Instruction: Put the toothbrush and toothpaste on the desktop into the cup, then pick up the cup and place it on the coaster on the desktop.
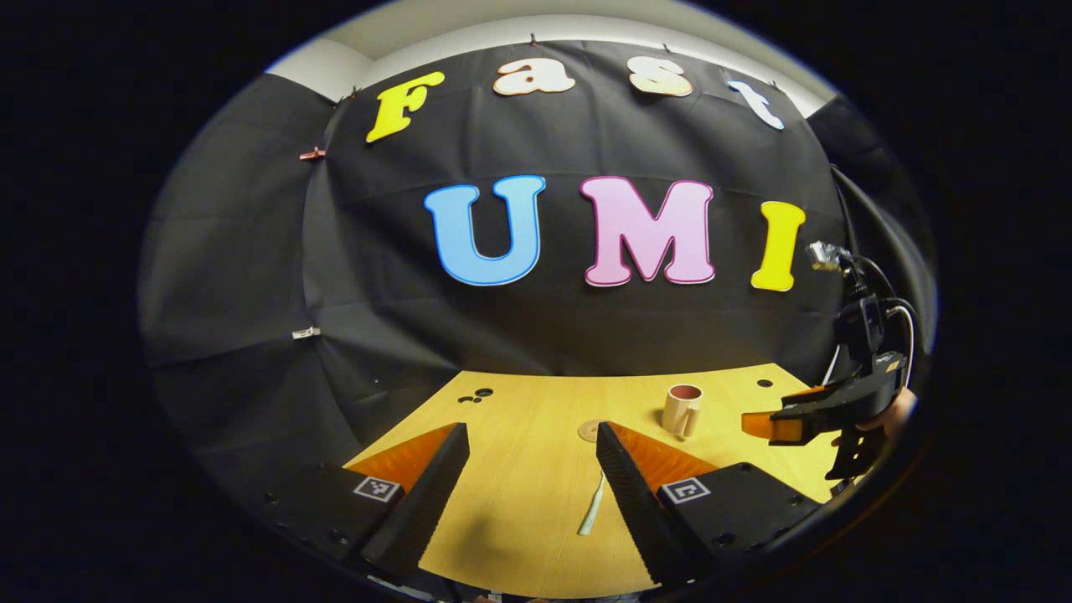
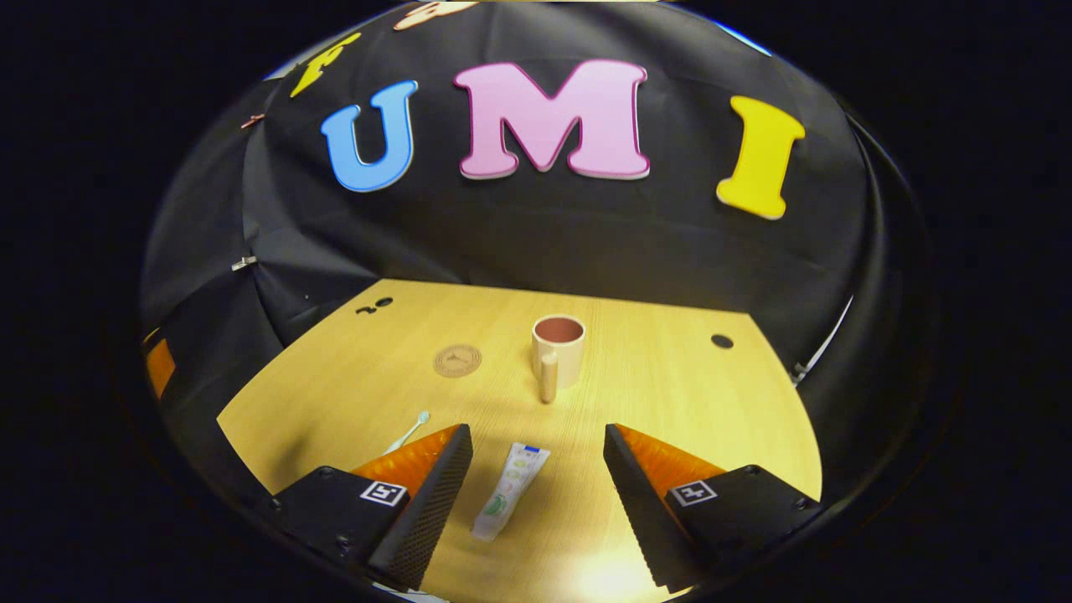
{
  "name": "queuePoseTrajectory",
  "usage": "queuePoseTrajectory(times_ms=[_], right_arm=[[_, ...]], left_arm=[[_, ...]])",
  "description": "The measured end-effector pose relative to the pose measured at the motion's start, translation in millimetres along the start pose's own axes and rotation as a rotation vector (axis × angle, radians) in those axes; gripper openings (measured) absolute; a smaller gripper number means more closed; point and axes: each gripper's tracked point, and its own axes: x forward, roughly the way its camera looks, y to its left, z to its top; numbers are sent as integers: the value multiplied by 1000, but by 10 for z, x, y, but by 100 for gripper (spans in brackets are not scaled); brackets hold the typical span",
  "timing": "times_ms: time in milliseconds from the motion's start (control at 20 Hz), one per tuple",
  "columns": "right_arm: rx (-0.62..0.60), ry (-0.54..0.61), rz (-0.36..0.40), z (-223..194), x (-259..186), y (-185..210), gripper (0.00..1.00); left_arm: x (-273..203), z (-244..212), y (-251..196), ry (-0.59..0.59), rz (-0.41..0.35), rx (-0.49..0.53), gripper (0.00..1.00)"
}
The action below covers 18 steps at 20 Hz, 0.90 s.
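Both grippers hovered, nothing picked yet.
Right gripper (image 2: 538,469), fingers spread, straddled the toothpaste (image 2: 509,491) lying lengthwise; left gripper (image 1: 532,469) likewise bracketed the toothbrush (image 1: 591,507).

A finger of the left gripper (image 1: 530,477) is covering the near edge of the coaster (image 1: 590,430) in the left gripper view, while the toothbrush (image 1: 591,506) is lying too small for its bristles to be made out. In the right gripper view, the right gripper (image 2: 536,479) is hiding the toothbrush (image 2: 409,433) handle's lower end; the toothpaste (image 2: 508,490) print is showing blurred.
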Motion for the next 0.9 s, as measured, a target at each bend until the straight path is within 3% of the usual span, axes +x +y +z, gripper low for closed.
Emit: queuePoseTrajectory(times_ms=[150,500,900], right_arm=[[30,129,-1,-332,219,53,97],[-32,322,4,-921,658,210,98],[56,535,-91,-1469,884,86,98]], left_arm=[[16,-130,114,38,42,-14,97],[53,-416,419,134,159,-65,98],[-3,-636,429,210,194,-45,98]])
